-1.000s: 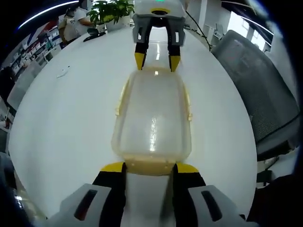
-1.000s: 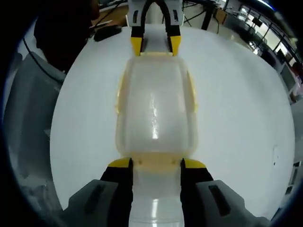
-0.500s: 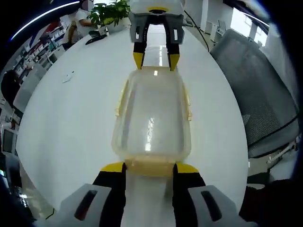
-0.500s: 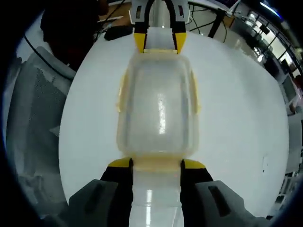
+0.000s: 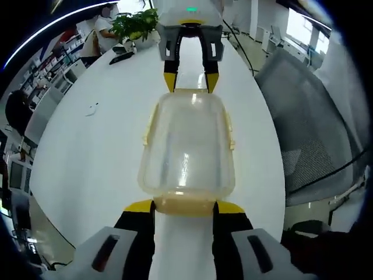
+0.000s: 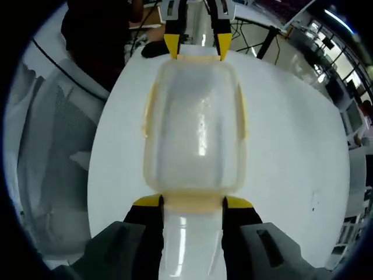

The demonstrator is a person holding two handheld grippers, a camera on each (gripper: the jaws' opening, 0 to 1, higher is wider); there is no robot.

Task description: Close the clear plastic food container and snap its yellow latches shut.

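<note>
Left gripper (image 5: 184, 205): two black jaws with yellow tips, each on a light grey housing with a dark slot-shaped recess on top. Right gripper (image 6: 192, 202): same build, black jaws, yellow tips, grey housings with dark slots. Seen from the far side in the left gripper view, the right gripper shows black arched jaw arms with yellow tips, grey side plates with dark slots, and a pale body carrying a small green light at its top.

whether the container (image 5: 187, 146) side latches (image 6: 148, 114) are snapped is too blurred to tell; the far people (image 5: 102, 26) and the shelves (image 5: 49, 55) are too small to make out
</note>
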